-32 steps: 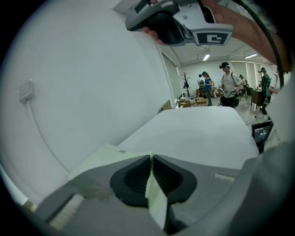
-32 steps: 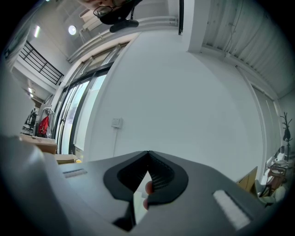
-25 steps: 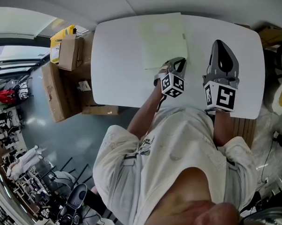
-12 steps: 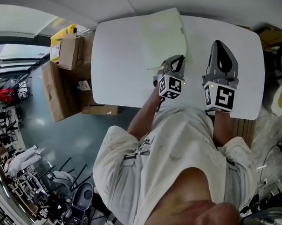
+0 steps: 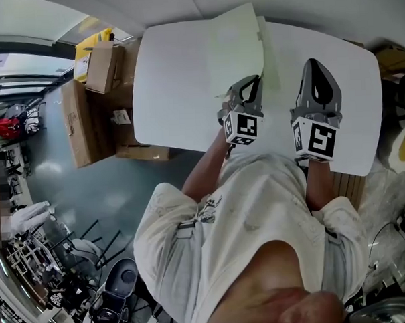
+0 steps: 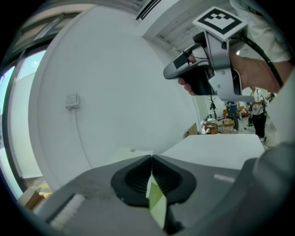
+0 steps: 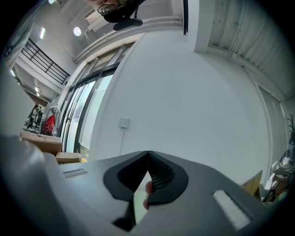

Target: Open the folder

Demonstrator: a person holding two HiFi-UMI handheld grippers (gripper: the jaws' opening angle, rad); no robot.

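The left tool [image 5: 249, 83] is pinching the near edge of the pale green folder [image 5: 234, 45], its jaws pressing together on the cover [image 6: 156, 203]. The cover is tilting up off the white desk [image 5: 169, 92], toward the far side. The right tool [image 5: 317, 64] is waiting just beside it, jaws pressing together on nothing.

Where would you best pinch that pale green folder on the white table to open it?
Probably the top cover's near edge, by its right corner, coming from the person's side. The folder is thin sheet lying on the table, so only a free edge can be pinched. The left tongs are shut on that edge, with the cover raised.
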